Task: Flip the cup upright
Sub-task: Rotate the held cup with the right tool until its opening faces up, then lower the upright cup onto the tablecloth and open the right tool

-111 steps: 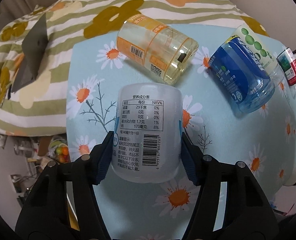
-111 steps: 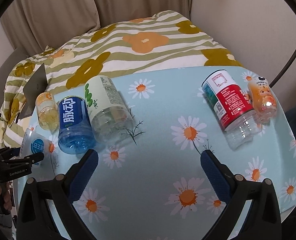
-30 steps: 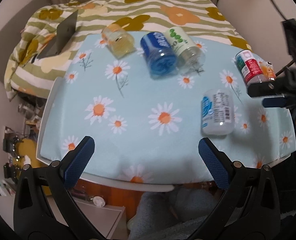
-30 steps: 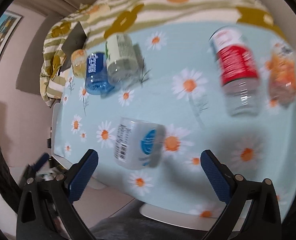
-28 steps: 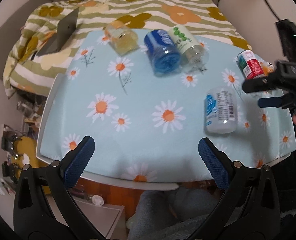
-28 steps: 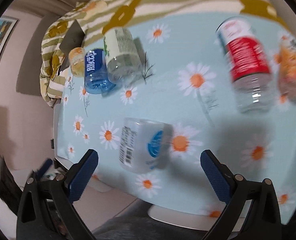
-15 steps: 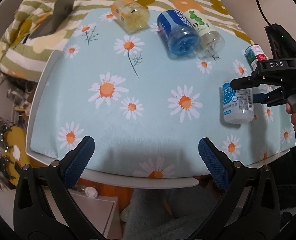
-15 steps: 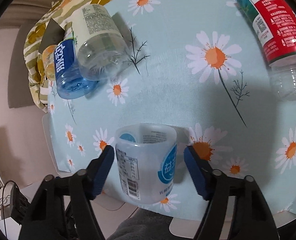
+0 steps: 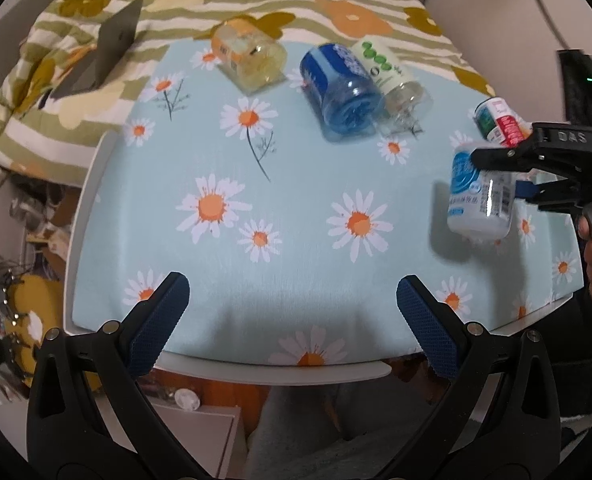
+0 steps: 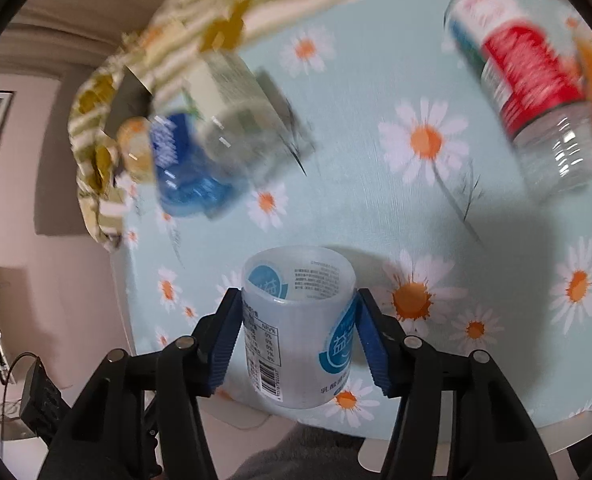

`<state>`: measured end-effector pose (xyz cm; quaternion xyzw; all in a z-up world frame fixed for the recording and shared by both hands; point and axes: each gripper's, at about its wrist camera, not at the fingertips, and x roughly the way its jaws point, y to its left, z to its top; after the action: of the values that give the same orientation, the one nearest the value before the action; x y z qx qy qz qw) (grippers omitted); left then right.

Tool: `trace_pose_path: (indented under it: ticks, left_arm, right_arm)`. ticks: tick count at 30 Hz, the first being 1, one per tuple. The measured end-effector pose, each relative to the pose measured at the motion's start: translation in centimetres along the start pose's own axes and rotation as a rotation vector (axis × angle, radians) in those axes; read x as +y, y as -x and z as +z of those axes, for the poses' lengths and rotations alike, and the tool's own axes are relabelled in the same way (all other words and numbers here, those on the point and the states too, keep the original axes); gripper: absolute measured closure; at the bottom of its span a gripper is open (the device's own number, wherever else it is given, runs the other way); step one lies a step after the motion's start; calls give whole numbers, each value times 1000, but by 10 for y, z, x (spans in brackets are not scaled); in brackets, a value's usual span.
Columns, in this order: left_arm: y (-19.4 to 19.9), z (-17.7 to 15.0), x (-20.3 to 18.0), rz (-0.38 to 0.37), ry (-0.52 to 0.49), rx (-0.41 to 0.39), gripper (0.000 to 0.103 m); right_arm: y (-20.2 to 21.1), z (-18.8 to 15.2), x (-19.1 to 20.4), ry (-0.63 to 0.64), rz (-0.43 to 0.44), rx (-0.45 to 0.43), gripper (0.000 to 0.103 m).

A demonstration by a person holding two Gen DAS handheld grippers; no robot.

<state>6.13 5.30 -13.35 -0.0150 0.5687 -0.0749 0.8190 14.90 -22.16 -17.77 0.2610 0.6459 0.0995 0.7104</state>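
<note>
I have the right gripper [image 10: 297,336] clamped on the white cup [image 10: 296,332], its blue pads pressing the cup's two sides, and through that wrist camera the cup's open mouth faces away from me toward the daisy-print table [image 10: 375,208]. From the left wrist camera I see the same cup [image 9: 477,196] over the right part of the table [image 9: 296,200], held in the right gripper [image 9: 507,176] and tilted, with its closed end lower and a shadow cast on the cloth to its left; whether it touches the cloth I cannot tell. My left gripper [image 9: 294,320] sits spread wide at the near edge of the table, with nothing between its pads. Toward the far side a yellow cup [image 9: 250,58], a blue cup [image 9: 341,90] and a green-dotted clear cup [image 9: 391,72] lie on their sides, the blue and the green-dotted ones touching. A red-labelled cup [image 10: 523,80] also lies on its side at the far right, well apart from the one I hold. Beyond the table lies a striped flower-print blanket [image 9: 335,4]. The right wrist view is motion-blurred away from the cup.
</note>
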Motion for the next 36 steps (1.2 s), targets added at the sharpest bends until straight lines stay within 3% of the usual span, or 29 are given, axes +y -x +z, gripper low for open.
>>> trace_pose_path:
  ticks: [4, 7, 10, 15, 22, 36]
  left_arm:
    - [4, -2, -4, 5, -30, -20, 0]
    - [1, -7, -6, 15, -60, -24, 0]
    - [-5, -18, -5, 19, -83, -15, 0]
    - [-18, -31, -2, 22, -108, 17, 0]
    - [-24, -32, -1, 24, -141, -5, 0]
    - [-22, -28, 1, 6, -117, -13, 0]
  right_arm:
    - [33, -33, 23, 142, -80, -325, 51]
    - [29, -64, 36, 225, -185, -535, 51]
    - [12, -75, 38, 265, -239, -635, 51]
    - [-9, -73, 38, 234, -259, -680, 51]
    - [-23, -75, 36, 232, -300, -700, 50]
    - [-27, -109, 40, 339, -328, -640, 48]
